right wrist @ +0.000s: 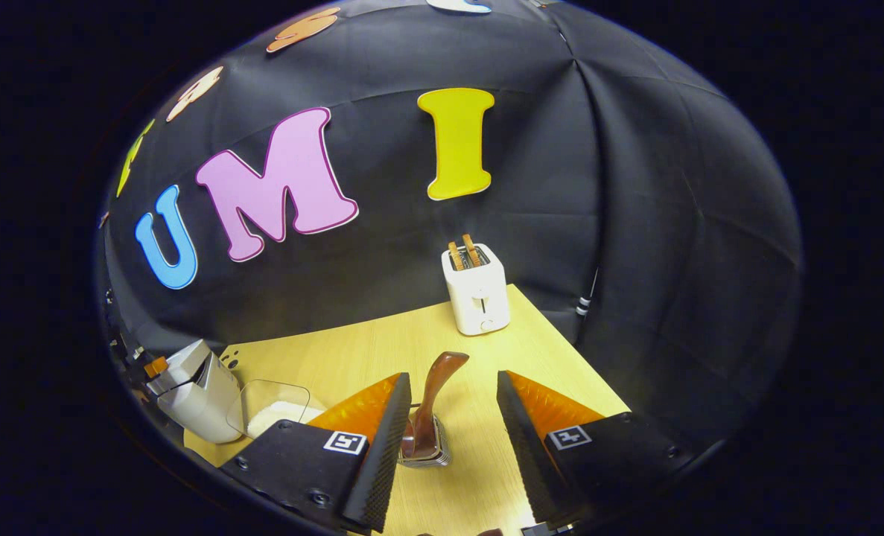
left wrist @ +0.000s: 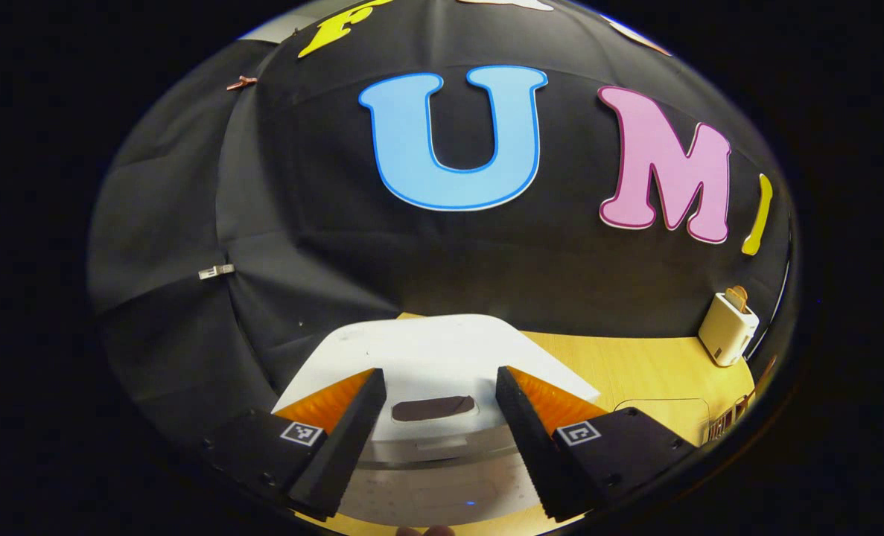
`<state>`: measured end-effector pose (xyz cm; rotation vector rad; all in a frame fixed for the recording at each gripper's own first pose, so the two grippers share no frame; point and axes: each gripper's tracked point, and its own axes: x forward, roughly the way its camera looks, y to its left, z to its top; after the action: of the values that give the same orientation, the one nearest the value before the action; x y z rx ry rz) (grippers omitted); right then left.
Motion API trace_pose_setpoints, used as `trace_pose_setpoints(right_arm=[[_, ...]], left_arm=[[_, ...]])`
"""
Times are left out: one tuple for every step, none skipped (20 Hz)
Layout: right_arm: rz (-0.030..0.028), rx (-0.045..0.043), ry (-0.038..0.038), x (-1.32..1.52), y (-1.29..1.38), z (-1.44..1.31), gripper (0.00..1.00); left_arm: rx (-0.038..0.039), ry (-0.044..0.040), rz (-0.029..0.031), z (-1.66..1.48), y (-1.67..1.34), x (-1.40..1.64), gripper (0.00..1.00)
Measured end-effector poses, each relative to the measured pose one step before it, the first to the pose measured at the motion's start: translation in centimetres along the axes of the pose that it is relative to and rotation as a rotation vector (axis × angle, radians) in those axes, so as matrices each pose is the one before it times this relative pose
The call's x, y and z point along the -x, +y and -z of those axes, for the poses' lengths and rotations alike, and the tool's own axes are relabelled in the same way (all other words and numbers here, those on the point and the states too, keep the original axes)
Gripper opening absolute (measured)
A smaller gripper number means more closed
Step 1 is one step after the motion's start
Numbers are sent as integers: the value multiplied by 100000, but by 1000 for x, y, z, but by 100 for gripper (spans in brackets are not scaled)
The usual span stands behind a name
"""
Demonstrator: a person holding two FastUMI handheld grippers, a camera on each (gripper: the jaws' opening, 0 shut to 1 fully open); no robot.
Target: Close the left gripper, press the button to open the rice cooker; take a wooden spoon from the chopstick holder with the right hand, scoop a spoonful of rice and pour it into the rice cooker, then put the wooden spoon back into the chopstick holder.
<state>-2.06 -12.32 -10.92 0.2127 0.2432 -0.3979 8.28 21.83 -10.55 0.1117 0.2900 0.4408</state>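
Rice cooker [left wrist: 442,357] sits directly ahead of the left gripper [left wrist: 436,439] in the left gripper view, white, lid down, its dark oval button [left wrist: 433,407] facing the camera between the two fingers; the jaws stand wide apart, one finger to each side of the button, gripping nothing, and whether either finger touches the cooker's shell I cannot tell; the cooker rests on a pale wooden table [left wrist: 650,365], with a white toaster [left wrist: 726,327] far off at the right edge against the black cloth wall.

In the right gripper view the right gripper [right wrist: 449,439] is likewise spread wide and empty; between its fingers, a little nearer the left one, stands the wooden spoon [right wrist: 433,394] in a small metal chopstick holder [right wrist: 425,450] on the table [right wrist: 382,350]; the spoon's long axis runs close to upright, leaning slightly to the right in this view, its rounded upper end pointing up and away toward the toaster [right wrist: 477,290]; its lower end is down in the holder; neither finger touches spoon or holder so far as can be seen. The toaster stands near the table's far corner with two browned slices in its slots. At the lower left are the rice cooker [right wrist: 199,394] and, just beside it, a clear container [right wrist: 274,406] with white rice [right wrist: 281,414] inside.
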Motion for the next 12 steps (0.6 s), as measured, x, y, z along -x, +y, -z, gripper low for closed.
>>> trace_pose_setpoints(right_arm=[[-199, 141, -333, -34, 116, -98, 73], [-243, -22, -110, 72, 53, -65, 73], [-123, -218, 25, -27, 17, -14, 73], [5, -96, -216, 68, 65, -118, 73], [201, -51, -397, -11, 30, -187, 73], [9, -230, -319, 3, -14, -155, 73], [51, -364, -155, 17, 53, -134, 73], [-277, -263, -94, 111, 137, -113, 73], [-181, 97, -327, 57, 159, -116, 73], [-370, 604, -230, 132, 190, -42, 73], [-425, 1035, -385, 61, 271, -119, 73], [-464, 1173, -159, 116, 328, -98, 73]], left_arm=[[-592, 3131, -5, 996, -163, -254, 99], [-869, 2380, 20, 804, 1, -183, 99], [-437, 890, -22, 429, -208, -16, 99], [-265, 663, 9, 191, -70, 12, 99], [-520, -467, 56, -168, 63, -241, 99], [-331, 655, 108, 172, 2, -112, 99], [-731, 806, 253, 292, -3, 84, 99], [-519, -1082, 58, -63, 10, -25, 99], [602, -222, -440, 136, -24, -15, 100], [624, -1723, -627, -133, -7, -102, 99], [138, -248, -490, 57, -10, 44, 100], [-555, -826, -100, -214, 88, -42, 100]])
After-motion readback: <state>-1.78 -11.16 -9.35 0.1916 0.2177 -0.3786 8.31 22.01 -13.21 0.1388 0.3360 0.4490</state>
